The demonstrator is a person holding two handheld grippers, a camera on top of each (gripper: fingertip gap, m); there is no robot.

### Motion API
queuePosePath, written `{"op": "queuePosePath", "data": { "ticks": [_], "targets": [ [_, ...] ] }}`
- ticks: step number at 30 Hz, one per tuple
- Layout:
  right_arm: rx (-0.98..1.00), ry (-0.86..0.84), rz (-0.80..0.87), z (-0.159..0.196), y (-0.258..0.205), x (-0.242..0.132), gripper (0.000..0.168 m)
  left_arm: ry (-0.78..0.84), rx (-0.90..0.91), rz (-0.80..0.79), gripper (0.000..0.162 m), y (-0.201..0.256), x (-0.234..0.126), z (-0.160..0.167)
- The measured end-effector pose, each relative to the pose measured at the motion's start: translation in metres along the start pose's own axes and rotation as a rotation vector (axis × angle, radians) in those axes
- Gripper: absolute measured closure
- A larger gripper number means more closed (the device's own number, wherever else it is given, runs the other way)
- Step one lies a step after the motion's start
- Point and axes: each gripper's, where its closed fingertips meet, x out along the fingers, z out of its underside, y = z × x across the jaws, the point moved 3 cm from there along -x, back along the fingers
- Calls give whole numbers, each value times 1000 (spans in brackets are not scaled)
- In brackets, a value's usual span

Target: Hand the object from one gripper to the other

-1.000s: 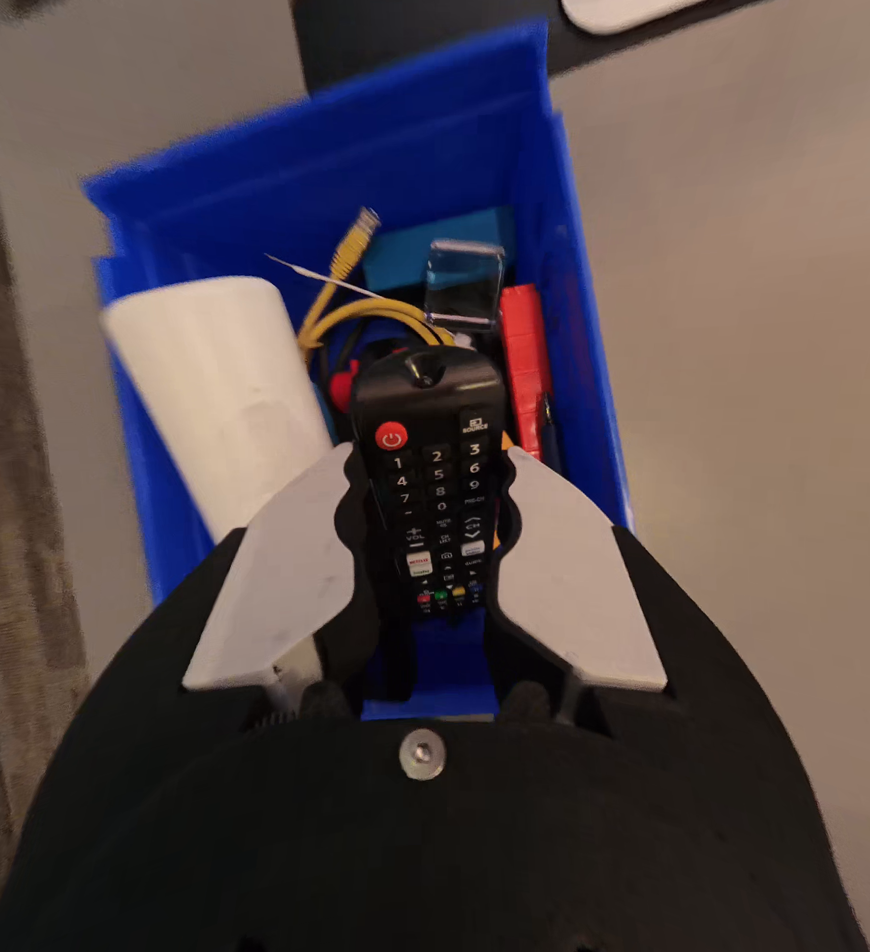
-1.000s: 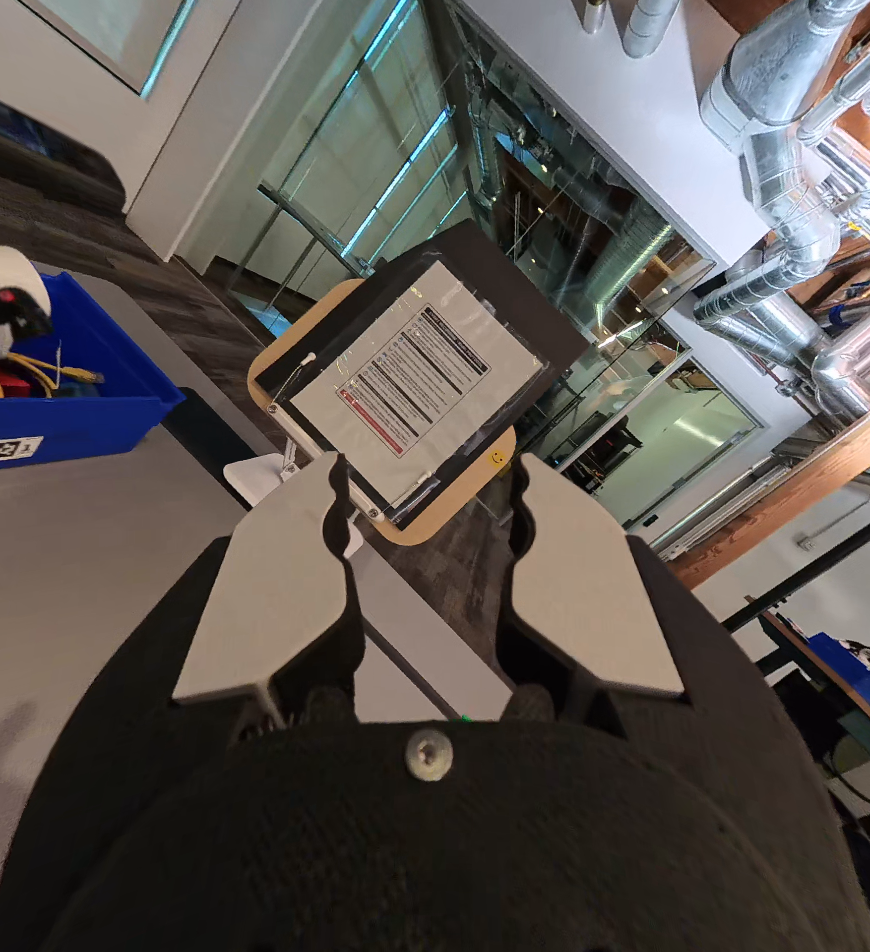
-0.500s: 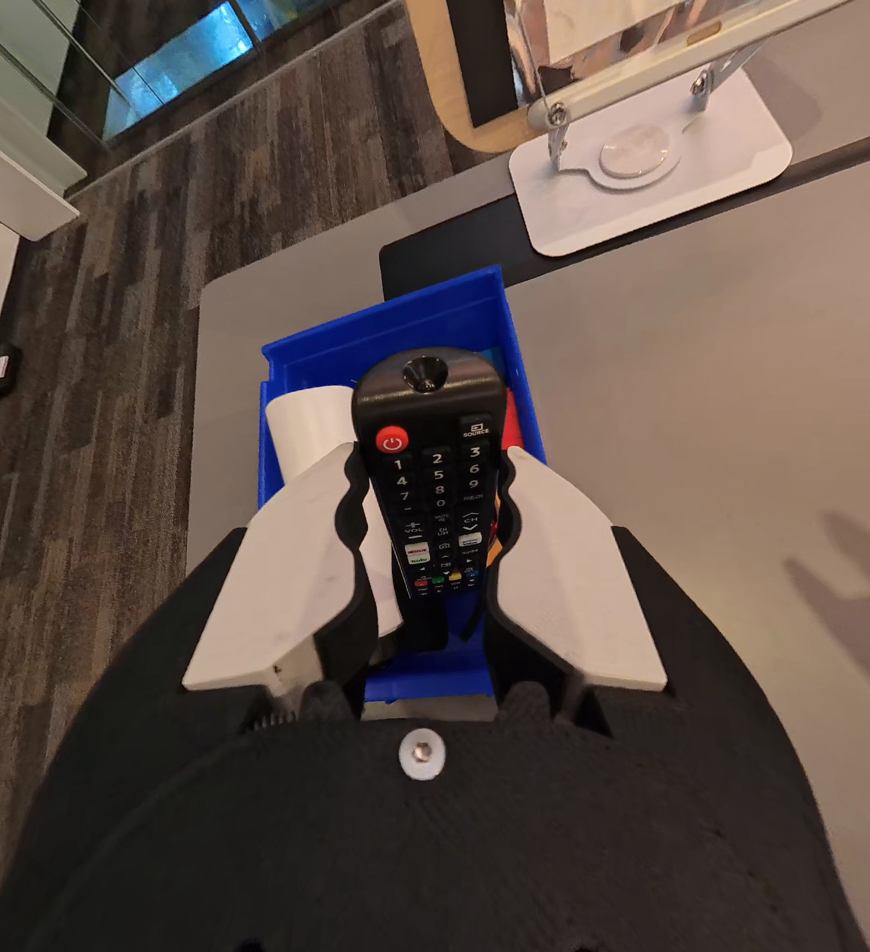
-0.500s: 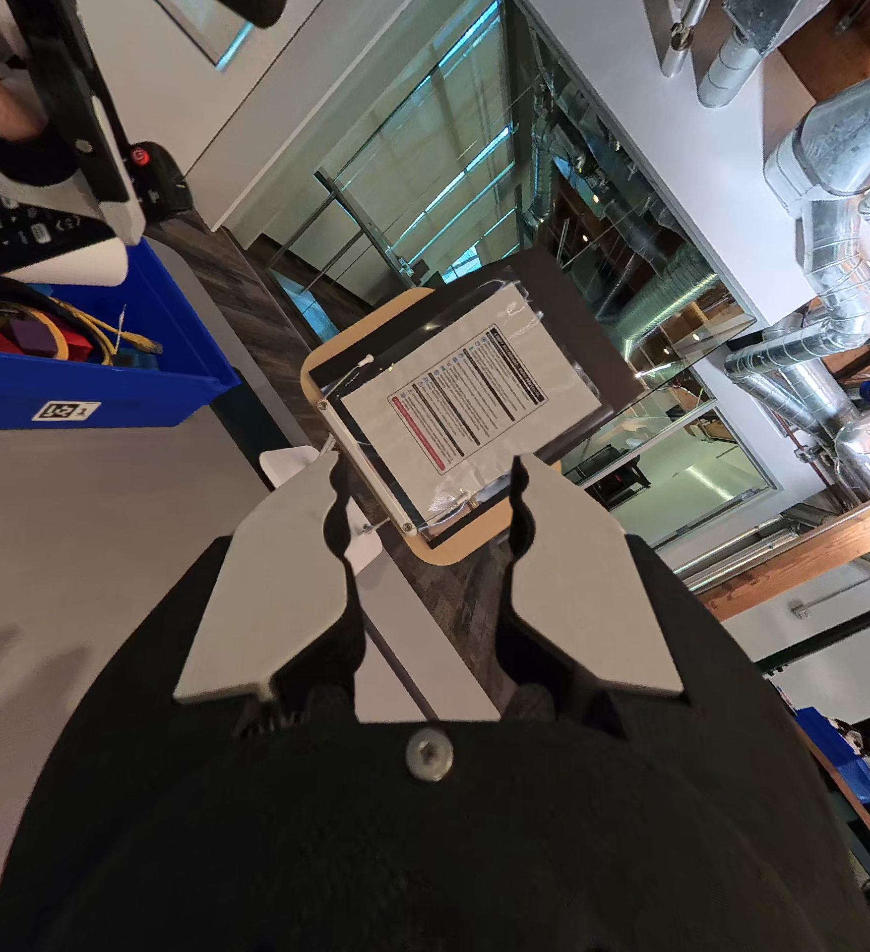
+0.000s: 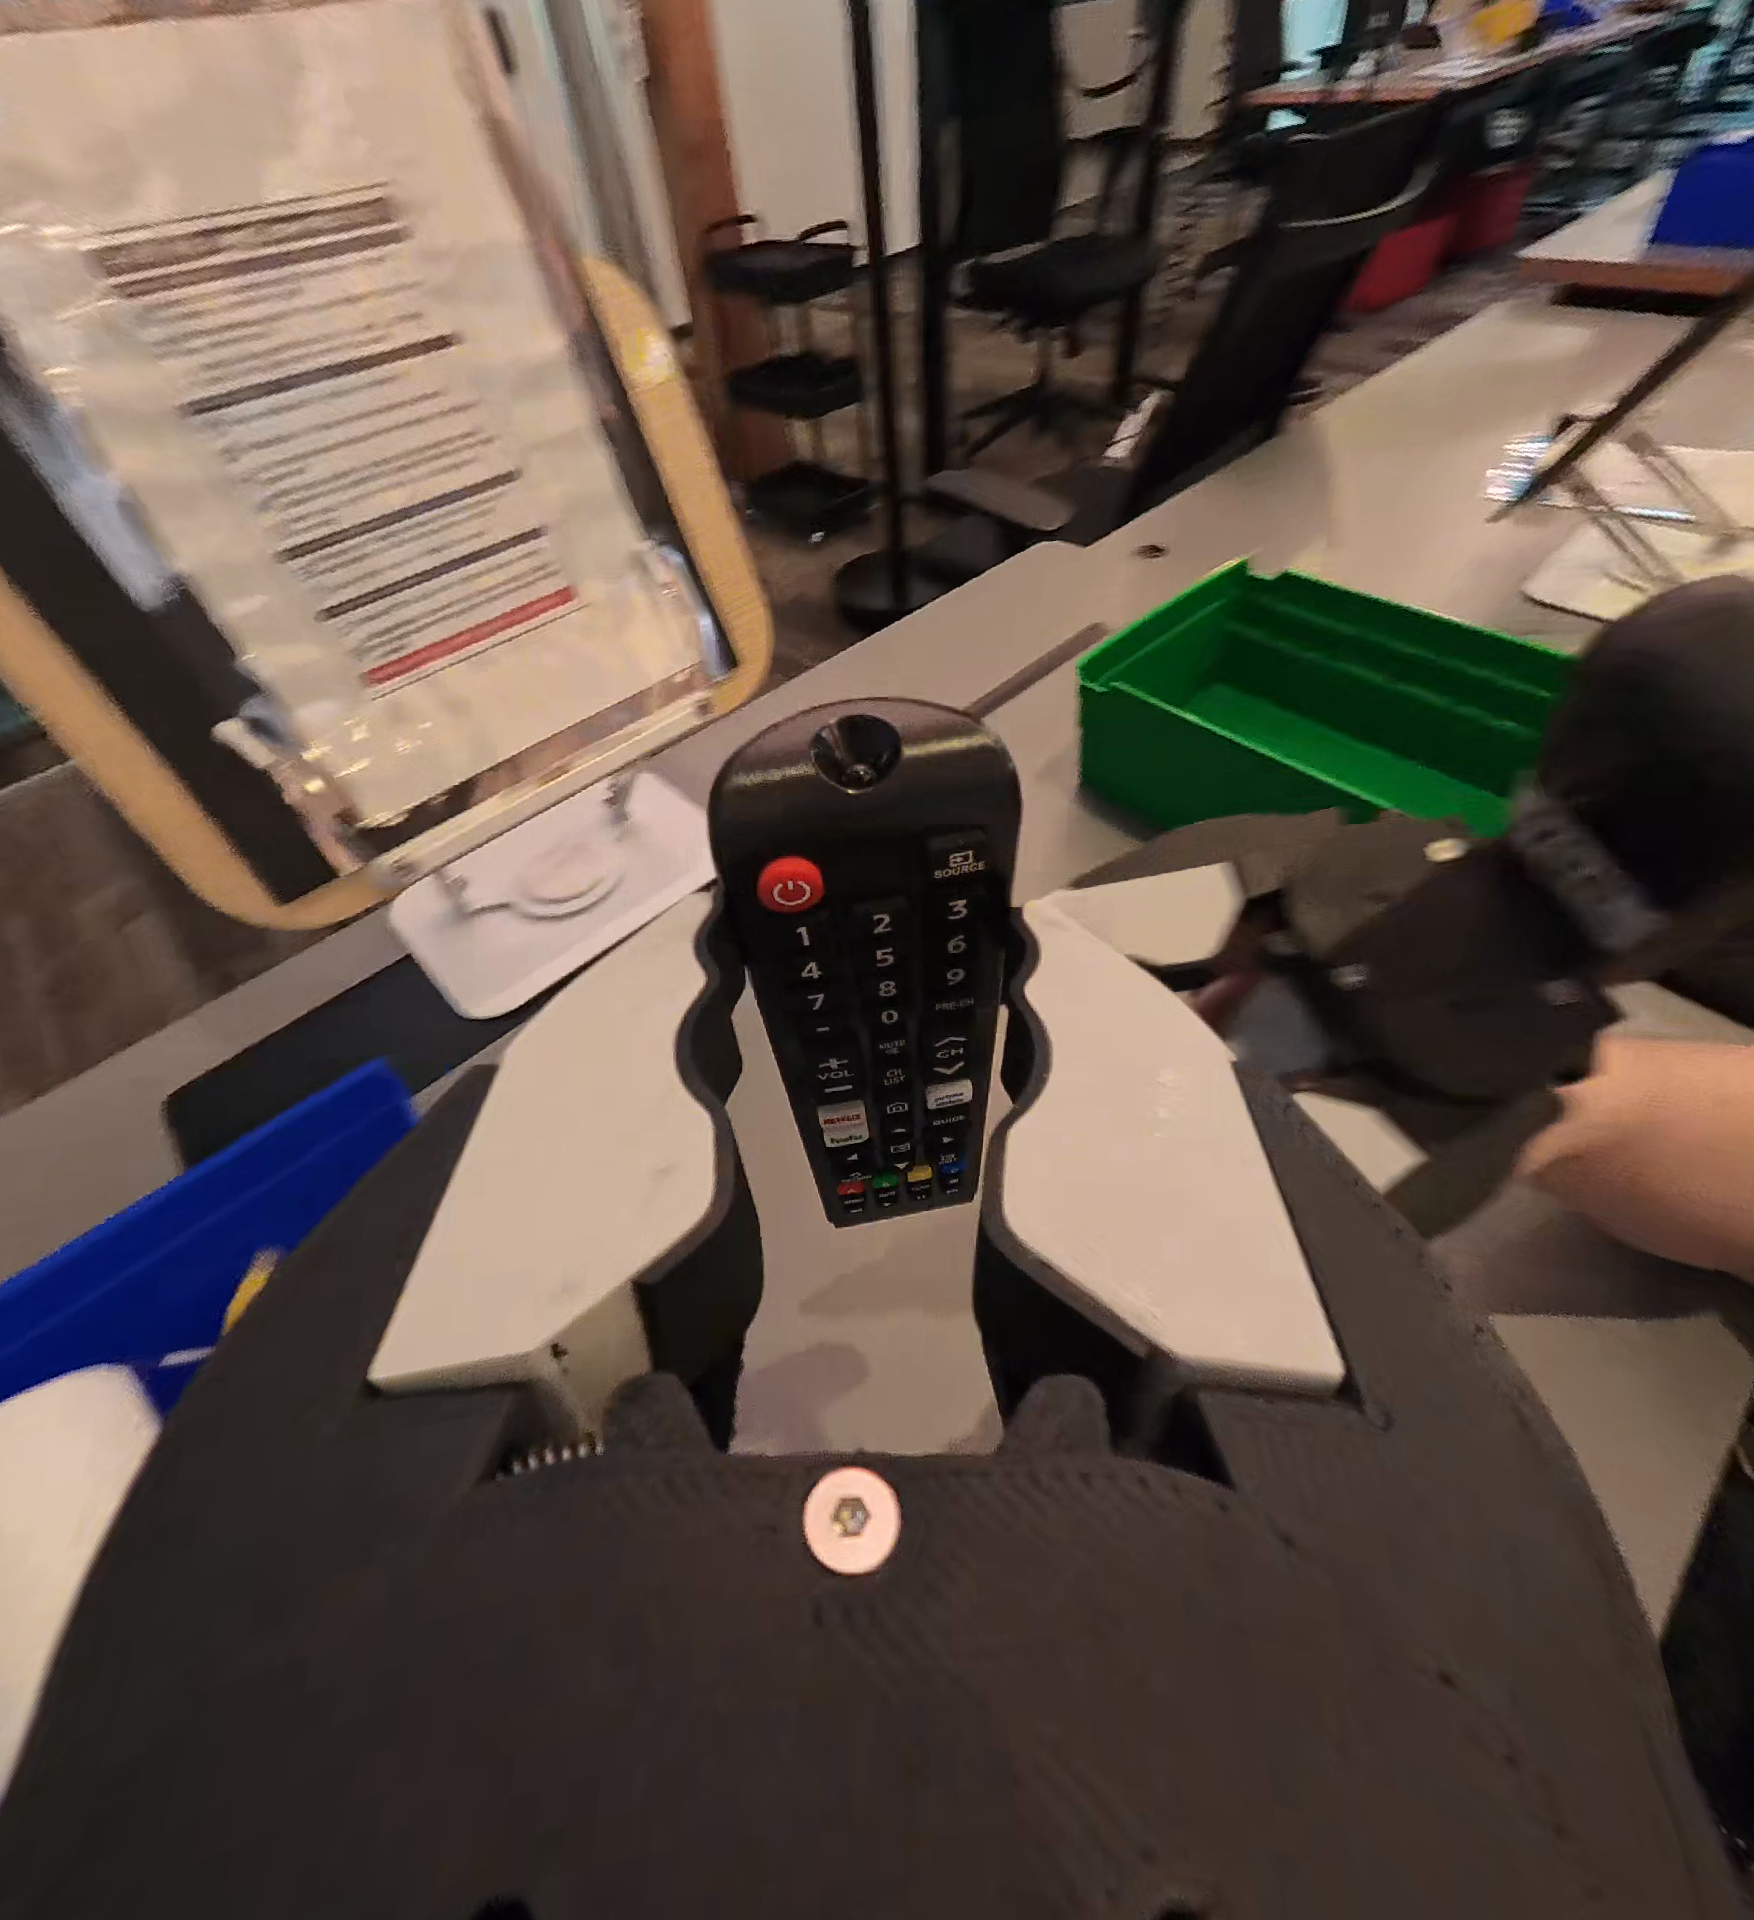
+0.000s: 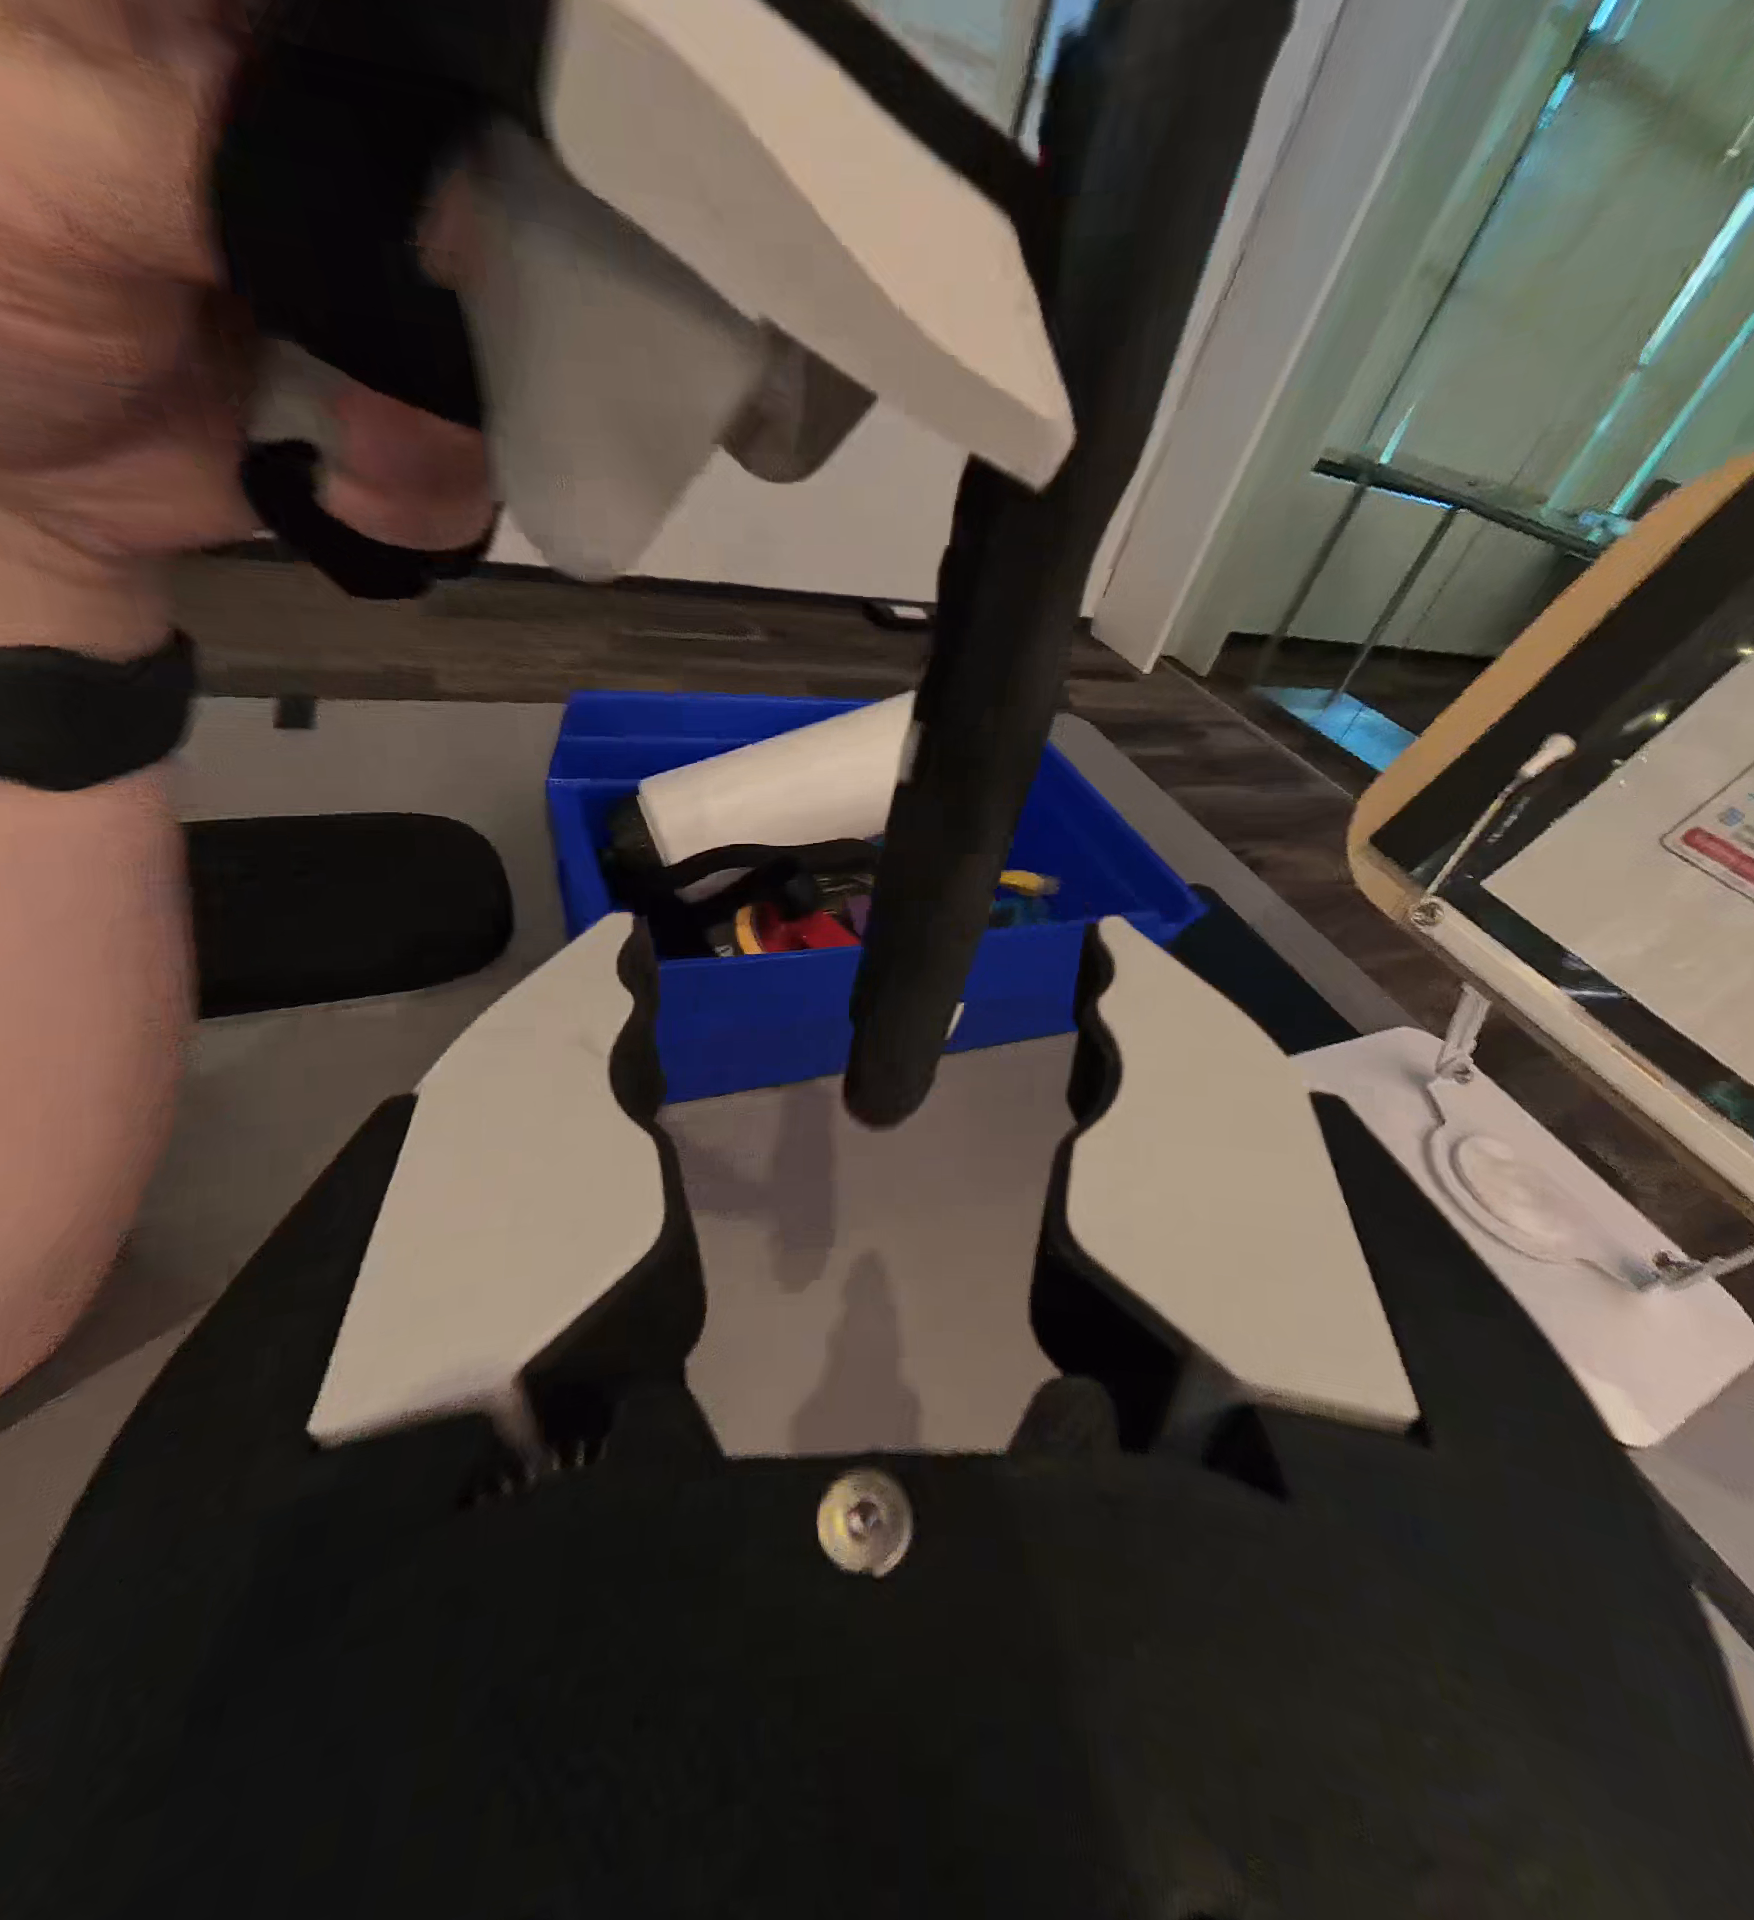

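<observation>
My left gripper (image 5: 860, 971) is clamped on the remote (image 5: 865, 971), its jaws pressing both long edges at the number keys. The remote points forward along the fingers, button face up, its far end projecting past the fingertips and its near end hanging free above the table (image 5: 1299, 499).

My right gripper (image 6: 865, 987) has its jaws spread wide and holds nothing. In the right wrist view the remote (image 6: 966, 748) appears edge-on as a dark bar that slants down from above. Its lower end sits in the gap between my right fingers, touching neither. The left gripper (image 6: 998, 395) grips the bar higher up, with the hand (image 6: 52, 312) behind it at upper left.

In the left wrist view the right gripper (image 5: 1153, 914) shows at the right, just beside the remote, with the other hand (image 5: 1704, 1174) behind it.

Beyond the jaws:
- Blue bin (image 6: 811, 1018): on the table, straight ahead of my right gripper. It holds a white roll (image 6: 779, 779) and mixed small items.
- Green bin (image 5: 1299, 727): on the table, behind the right gripper in the left wrist view.
- Sign stand (image 5: 333, 436): a clear holder with a printed sheet on a white base, beside the blue bin.
</observation>
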Motion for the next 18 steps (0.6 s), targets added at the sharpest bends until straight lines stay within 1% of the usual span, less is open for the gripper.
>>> {"op": "queuePosePath", "data": {
  "ticks": [3, 4, 6, 8, 9, 10, 11, 12, 15, 17, 18],
  "targets": [
    [13, 42, 103, 6, 15, 4, 92, 12, 42, 74, 114, 24, 12, -6],
    [10, 52, 127, 7, 22, 1, 102, 17, 47, 98, 114, 30, 15, -8],
    [-22, 73, 124, 6, 30, -6, 122, 47, 36, 111, 114, 35, 17, -11],
    [-131, 55, 174, 4, 45, -15, 143, 78, -18, 134, 116, 35, 15, -11],
    [-224, 40, 224, 1, 54, -22, 143, 91, -51, 167, 112, 36, 11, -11],
    [-338, 25, 310, -2, 66, -31, 144, 103, -92, 210, 100, 37, 6, -12],
    [-469, 17, 401, -7, 76, -43, 143, 115, -136, 258, 91, 38, 1, -13],
    [-603, 17, 459, -12, 82, -53, 143, 136, -177, 309, 88, 39, -6, -14],
    [-1012, 49, 504, -19, 78, -75, 143, 195, -256, 444, 85, 36, -21, -17],
    [-1328, 89, 507, -18, 65, -82, 143, 179, -306, 556, 85, 37, -20, -13],
    [-1451, 118, 526, -18, 61, -85, 144, 148, -331, 651, 85, 42, -19, -9]
  ]
}}
